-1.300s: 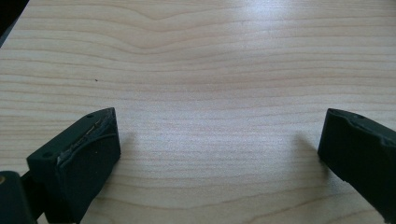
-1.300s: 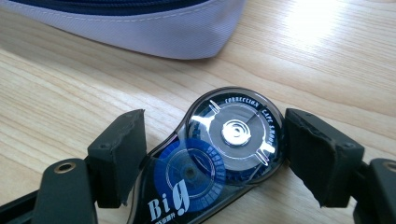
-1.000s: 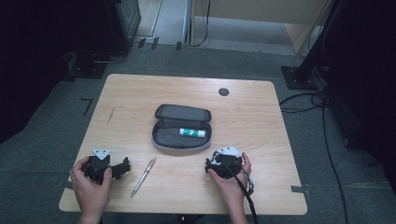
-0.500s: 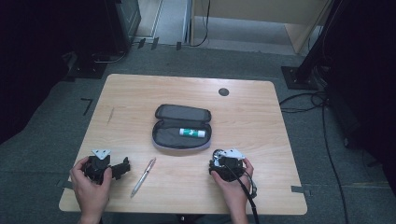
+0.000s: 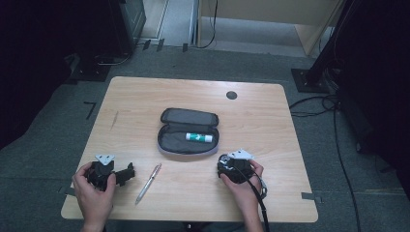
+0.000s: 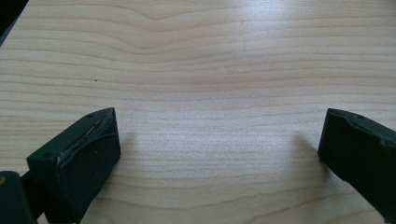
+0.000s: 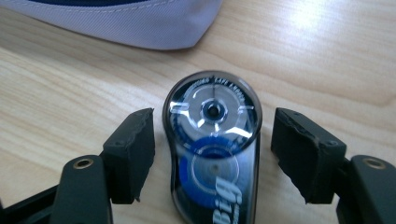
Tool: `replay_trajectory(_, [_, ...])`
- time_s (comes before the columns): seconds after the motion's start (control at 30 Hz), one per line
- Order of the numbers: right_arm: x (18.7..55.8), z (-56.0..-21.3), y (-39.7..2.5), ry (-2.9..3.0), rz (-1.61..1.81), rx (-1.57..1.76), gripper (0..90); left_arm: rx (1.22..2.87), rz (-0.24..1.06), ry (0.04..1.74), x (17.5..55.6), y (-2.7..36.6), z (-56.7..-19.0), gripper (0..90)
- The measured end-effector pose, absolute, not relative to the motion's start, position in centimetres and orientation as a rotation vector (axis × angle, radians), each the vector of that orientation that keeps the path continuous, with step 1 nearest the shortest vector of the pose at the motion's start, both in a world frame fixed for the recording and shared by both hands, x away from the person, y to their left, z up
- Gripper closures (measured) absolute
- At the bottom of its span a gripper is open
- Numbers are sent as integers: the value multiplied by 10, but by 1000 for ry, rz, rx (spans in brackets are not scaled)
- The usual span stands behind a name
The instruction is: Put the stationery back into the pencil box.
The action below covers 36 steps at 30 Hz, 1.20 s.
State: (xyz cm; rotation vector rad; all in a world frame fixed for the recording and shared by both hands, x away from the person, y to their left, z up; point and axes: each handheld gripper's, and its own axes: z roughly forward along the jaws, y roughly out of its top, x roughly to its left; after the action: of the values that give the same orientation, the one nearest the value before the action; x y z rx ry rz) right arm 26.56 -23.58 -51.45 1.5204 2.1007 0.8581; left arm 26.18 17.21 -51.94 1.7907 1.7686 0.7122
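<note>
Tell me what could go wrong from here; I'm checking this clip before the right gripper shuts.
1. The tape dispenser lies flat between the right gripper's open jaws; its smooth rounded sides could slip out as they shut.
2. The pencil case lies just beyond the dispenser, so pushing forward may bump it.
3. The pen lies loose near the left gripper and could roll if nudged.

Left gripper (image 6: 219, 149) over a pale wooden tabletop (image 6: 210, 70) with fine horizontal grain. The two black jaws rise from the lower corners, set wide apart, with bare wood between them. The left jaw's inner pad shows a worn, ragged edge. A small dark speck (image 6: 95, 80) marks the wood above the left jaw.
</note>
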Motion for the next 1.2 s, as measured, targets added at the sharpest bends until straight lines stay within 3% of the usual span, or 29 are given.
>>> replay_trajectory(0.3, [265,-520,-238,2092,938,1444,358,1790,713,1769,262,172,-519,0])
replay_trajectory(0.4, [264,-521,-241,2084,955,1432,413,1791,713,1769,262,172,-519,0])
replay_trajectory(1.2, [265,-497,-244,2103,1076,1348,421,1791,712,1769,262,172,-519,0])
